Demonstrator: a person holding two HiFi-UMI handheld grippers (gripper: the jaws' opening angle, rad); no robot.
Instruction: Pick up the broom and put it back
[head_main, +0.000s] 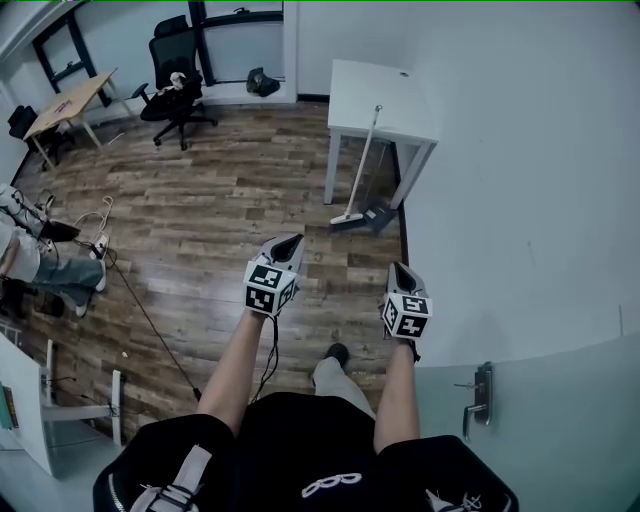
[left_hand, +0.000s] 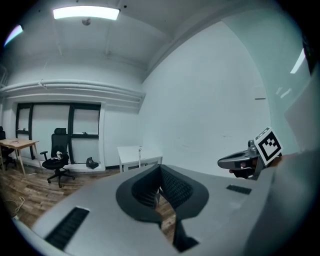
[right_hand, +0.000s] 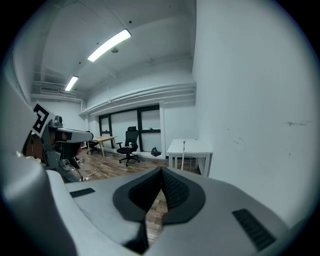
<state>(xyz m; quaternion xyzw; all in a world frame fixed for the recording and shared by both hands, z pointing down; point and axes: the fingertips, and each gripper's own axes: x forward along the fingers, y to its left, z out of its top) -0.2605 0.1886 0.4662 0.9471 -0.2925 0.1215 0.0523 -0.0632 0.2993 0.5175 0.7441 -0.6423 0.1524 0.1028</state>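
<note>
Head view, left to right. At the left edge, a seated person (head_main: 40, 255), cut off by the frame; behind, a wooden desk (head_main: 75, 100) and a black office chair (head_main: 178, 95), both well apart from the task's thing. Across the plank floor (head_main: 200, 230), a thin cable (head_main: 150, 320) trailing toward the near side. Centre: left gripper (head_main: 291, 241), jaws pressed together on nothing, pointed toward the far end of the room, with open floor ahead of it. Right of centre: broom (head_main: 360, 165) leaning on the front edge of the white table (head_main: 380, 90), long axis steep, handle tip up at the tabletop's edge, brush head down on the floor and offset to the left of the handle tip. Just beside the head, under the table, a dark object (head_main: 381, 216), too small to identify. Right gripper (head_main: 400, 268), jaws likewise closed and empty, near the white wall (head_main: 520, 180), with a strip of bare floor between it and the broom. Lower right: door (head_main: 560, 420) with a metal handle (head_main: 478, 395), partly cut off by the frame. Bristles and the handle's contact with the table hard to make out in either gripper view.
</note>
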